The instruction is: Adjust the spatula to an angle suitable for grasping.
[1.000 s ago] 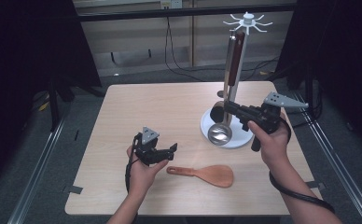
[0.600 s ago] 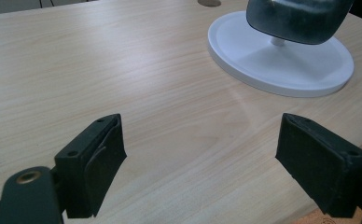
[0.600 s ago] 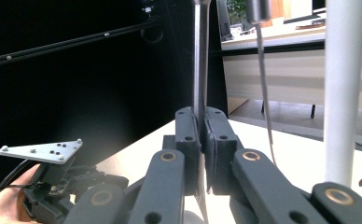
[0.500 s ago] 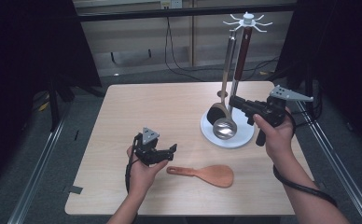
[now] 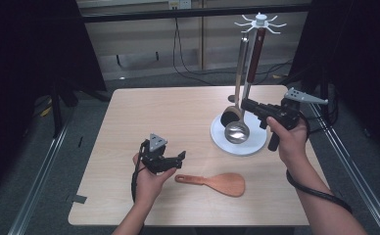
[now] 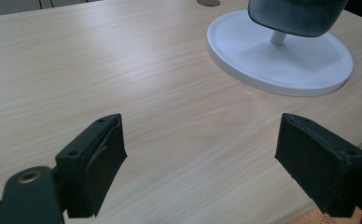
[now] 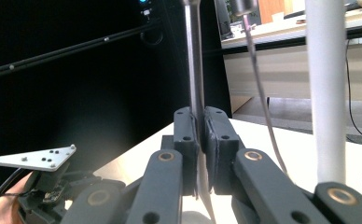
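Right tool (image 5: 247,104) clenches the ladle (image 5: 238,98) handle beside the rack (image 5: 256,58), center right; left tool (image 5: 176,157) released over bare worktop (image 5: 168,117), lower left.

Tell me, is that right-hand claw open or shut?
Shut. In the right gripper view the right gripper has both jaws pressed against the ladle handle, with no gap.

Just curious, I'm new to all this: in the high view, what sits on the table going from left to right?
Left gripper → wooden rice paddle → metal ladle on the white rack base → right gripper.
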Motion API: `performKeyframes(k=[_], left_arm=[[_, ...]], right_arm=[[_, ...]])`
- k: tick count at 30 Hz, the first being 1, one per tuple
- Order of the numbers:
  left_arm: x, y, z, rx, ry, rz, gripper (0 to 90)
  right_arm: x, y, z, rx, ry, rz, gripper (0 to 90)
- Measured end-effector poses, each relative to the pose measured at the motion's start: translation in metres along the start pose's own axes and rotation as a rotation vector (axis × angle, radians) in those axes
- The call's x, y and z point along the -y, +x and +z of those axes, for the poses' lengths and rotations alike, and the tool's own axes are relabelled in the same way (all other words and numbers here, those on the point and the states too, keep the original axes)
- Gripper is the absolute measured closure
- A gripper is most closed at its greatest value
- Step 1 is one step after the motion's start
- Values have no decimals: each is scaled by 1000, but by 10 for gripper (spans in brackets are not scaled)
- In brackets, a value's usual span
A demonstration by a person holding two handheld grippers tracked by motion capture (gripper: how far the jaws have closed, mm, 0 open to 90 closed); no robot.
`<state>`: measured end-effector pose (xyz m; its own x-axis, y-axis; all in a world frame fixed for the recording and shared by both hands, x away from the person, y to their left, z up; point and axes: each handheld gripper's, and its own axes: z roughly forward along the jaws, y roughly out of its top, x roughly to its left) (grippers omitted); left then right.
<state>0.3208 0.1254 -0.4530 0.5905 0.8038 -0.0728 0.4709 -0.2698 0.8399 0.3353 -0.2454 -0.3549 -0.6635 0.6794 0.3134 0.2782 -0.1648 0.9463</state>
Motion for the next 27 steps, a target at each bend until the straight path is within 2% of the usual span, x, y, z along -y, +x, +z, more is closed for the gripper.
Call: performKeyframes(k=[5, 11, 19, 22, 27], left_arm=[[0, -1, 0, 3, -1, 3, 155], [0, -1, 0, 4, 4, 13, 156], [0, 0, 0, 3, 5, 19, 156], [1, 0, 1, 3, 4, 13, 156], [1, -1, 1, 5, 2, 9, 157]], right_arm=[[4, -7, -2, 0, -28, 46, 828], [6, -13, -3, 43, -54, 90, 805], [7, -17, 0, 121, -95, 89, 782], [9, -18, 2, 137, -100, 100, 771], [9, -17, 4, 143, -104, 89, 740]])
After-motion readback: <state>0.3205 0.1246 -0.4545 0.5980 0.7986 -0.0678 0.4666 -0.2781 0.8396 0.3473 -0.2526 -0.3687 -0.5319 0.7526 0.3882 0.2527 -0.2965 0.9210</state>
